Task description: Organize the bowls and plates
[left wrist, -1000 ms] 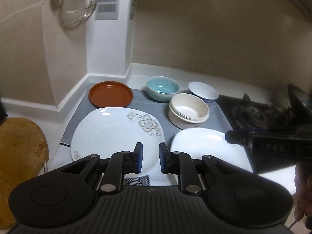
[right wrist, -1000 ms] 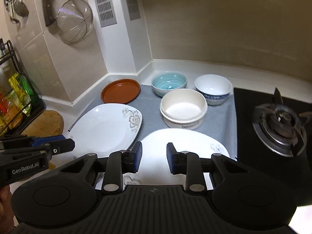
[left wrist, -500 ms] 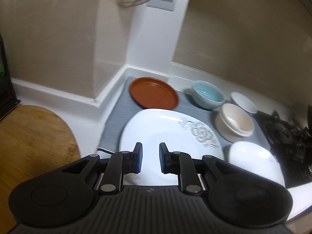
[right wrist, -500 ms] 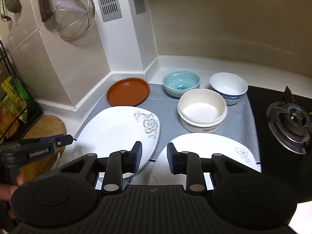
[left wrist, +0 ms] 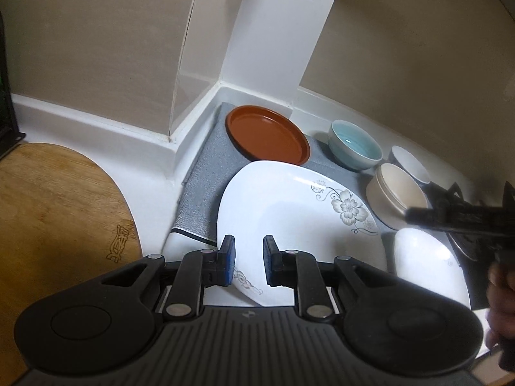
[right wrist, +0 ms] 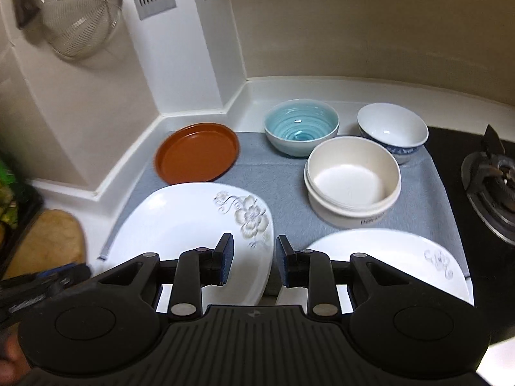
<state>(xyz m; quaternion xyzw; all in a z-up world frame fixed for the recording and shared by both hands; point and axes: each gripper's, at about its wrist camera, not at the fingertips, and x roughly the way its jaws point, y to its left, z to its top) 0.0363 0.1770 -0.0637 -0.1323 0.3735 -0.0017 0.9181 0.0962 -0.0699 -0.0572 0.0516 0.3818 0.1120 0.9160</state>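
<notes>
Black left gripper (left wrist: 247, 259) of ours: jaws slightly apart, empty, above near edge of flowered white plate (left wrist: 289, 206). Right gripper (right wrist: 252, 259): jaws parted, nothing held; same plate at 11 o'clock, second white plate (right wrist: 386, 257) at 2 o'clock.

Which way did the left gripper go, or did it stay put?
Yes. The left gripper moved left, toward the cutting board and away from the stove.

Home kitchen: white counter (right wrist: 289, 90) in a tiled corner, gas burner (right wrist: 492, 173) on a black hob, wire strainer (right wrist: 80, 16) hung on the wall, wooden cutting board (left wrist: 58, 212), plates and bowls on a grey mat (right wrist: 283, 193).
</notes>
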